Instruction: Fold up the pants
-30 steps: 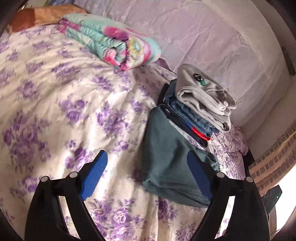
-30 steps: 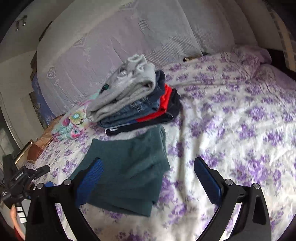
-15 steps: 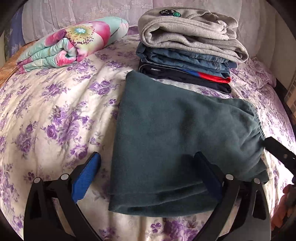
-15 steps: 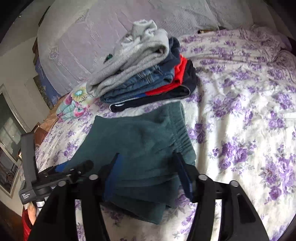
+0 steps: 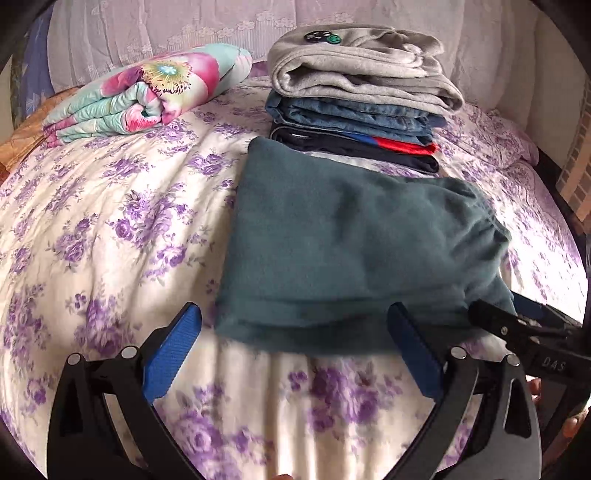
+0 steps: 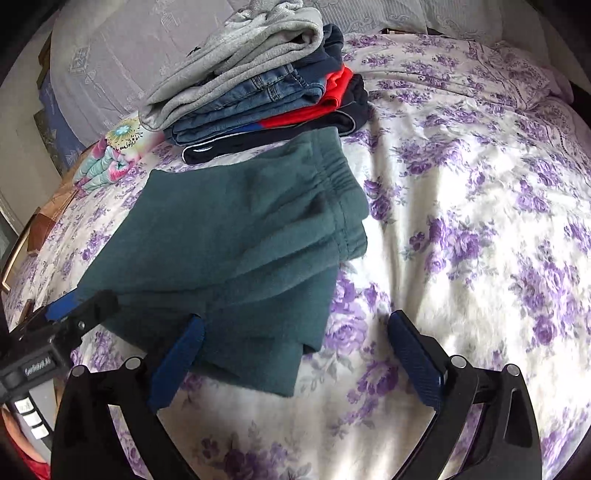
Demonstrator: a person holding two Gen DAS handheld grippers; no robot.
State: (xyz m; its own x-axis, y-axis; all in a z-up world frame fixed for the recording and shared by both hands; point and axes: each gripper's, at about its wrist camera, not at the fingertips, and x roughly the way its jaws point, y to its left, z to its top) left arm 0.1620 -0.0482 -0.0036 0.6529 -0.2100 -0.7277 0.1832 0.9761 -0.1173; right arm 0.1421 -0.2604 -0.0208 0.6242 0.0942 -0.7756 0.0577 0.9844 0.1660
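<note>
Folded dark teal pants [image 5: 354, 254] lie flat on the floral bedspread [image 5: 110, 229], also in the right wrist view [image 6: 236, 240], elastic waistband toward the right. My left gripper [image 5: 295, 343] is open, its blue pads straddling the near edge of the pants, just short of the cloth. My right gripper [image 6: 295, 350] is open at the pants' near right corner, left pad [image 6: 181, 354] over the cloth. Each gripper shows in the other's view: the right one [image 5: 524, 332], the left one [image 6: 59, 332].
A stack of folded clothes [image 5: 362, 96] (grey, denim, red, navy) sits just behind the pants. A rolled floral quilt [image 5: 147, 92] lies at the back left. A lace-covered headboard [image 5: 184, 29] stands behind. Open bedspread [image 6: 480, 221] extends to the right.
Both grippers swung toward the teal pants and came down close to their near edge. The right gripper narrowed half a second ago and is wide again now.
</note>
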